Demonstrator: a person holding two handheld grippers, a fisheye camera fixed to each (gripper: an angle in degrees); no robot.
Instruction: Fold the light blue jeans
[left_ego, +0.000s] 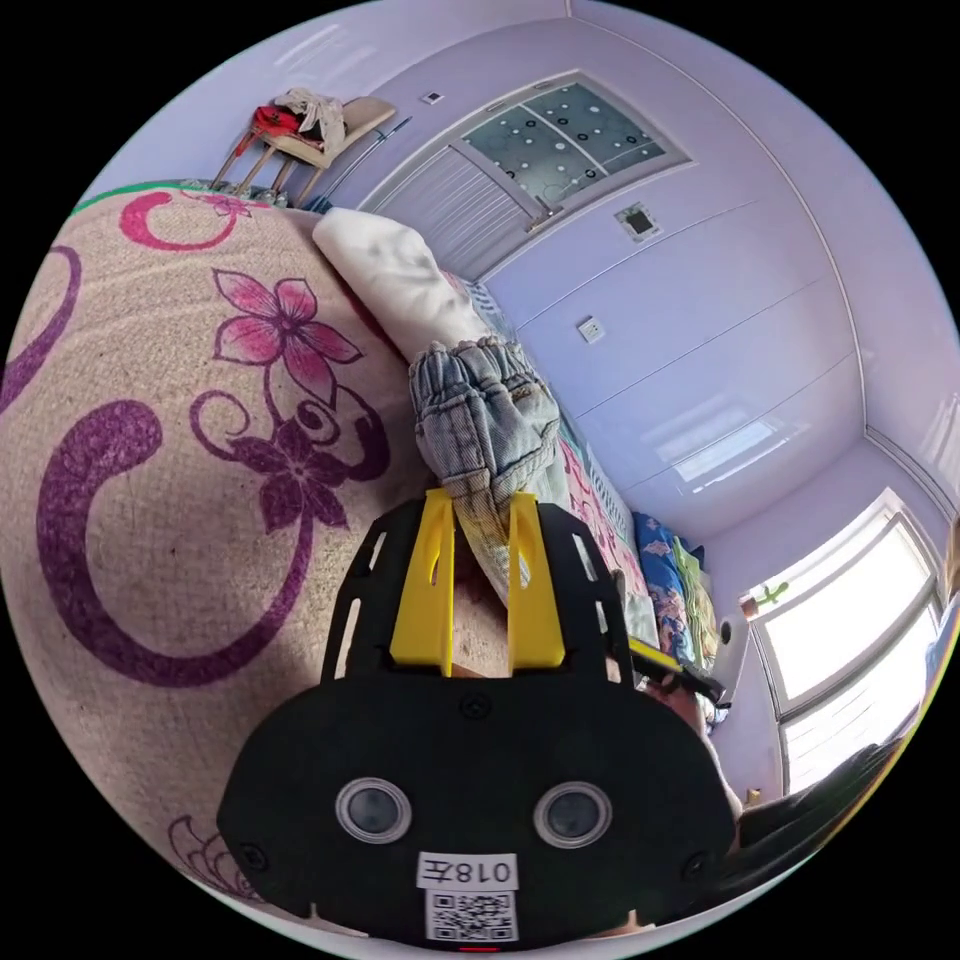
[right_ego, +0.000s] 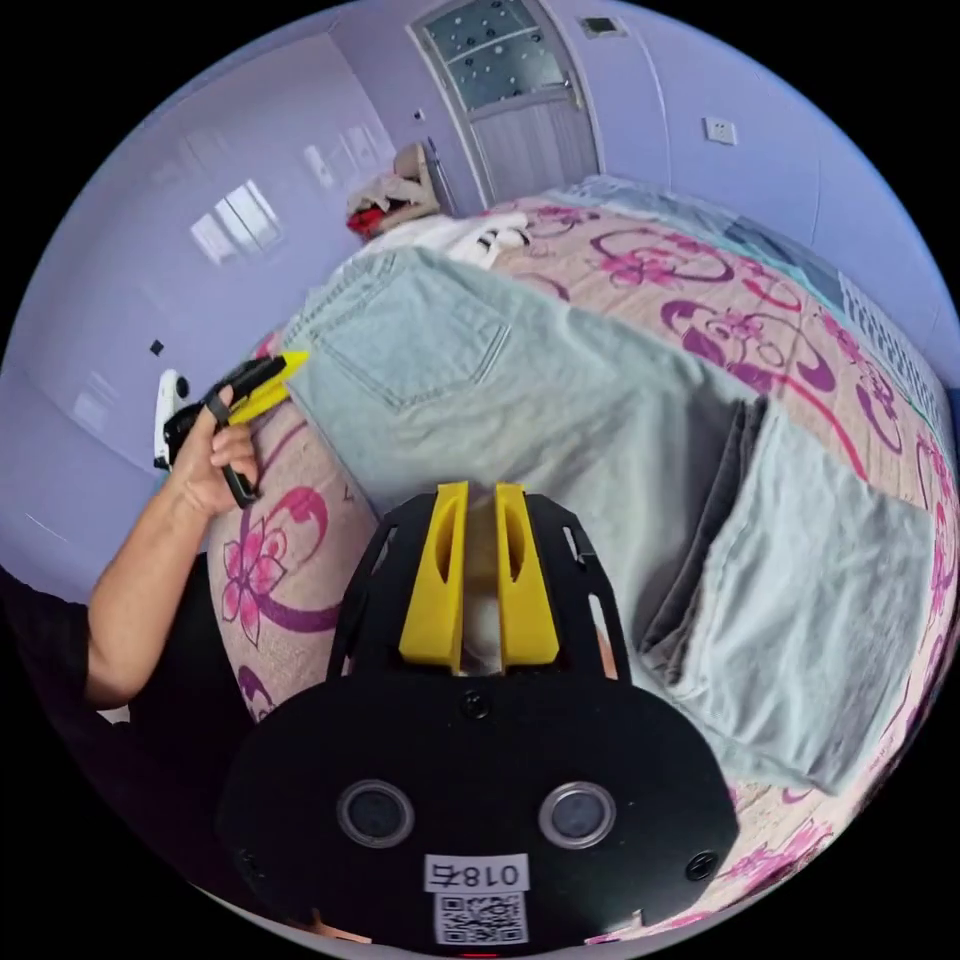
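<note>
Light blue jeans (right_ego: 560, 400) spread flat across the flower-patterned bedspread (right_ego: 760, 330), waistband and back pocket toward the bed's near edge, leg end folded back over itself toward the far corner. Left gripper (left_ego: 478, 520) closed on a bunched fold of the denim (left_ego: 485, 420), both yellow jaws pressing the cloth, at the bed's edge. Same gripper (right_ego: 262, 385) seen from the right gripper view, gripped by a hand (right_ego: 215, 460), tips at the waistband corner. Right gripper (right_ego: 480, 500) nearly closed, narrow gap between jaws, over the jeans' middle; grip on cloth impossible to tell. White pillow (left_ego: 390, 270) lay beyond the bunched denim. Chair (left_ego: 320, 130) piled with clothes stood by the door (left_ego: 520, 170).
</note>
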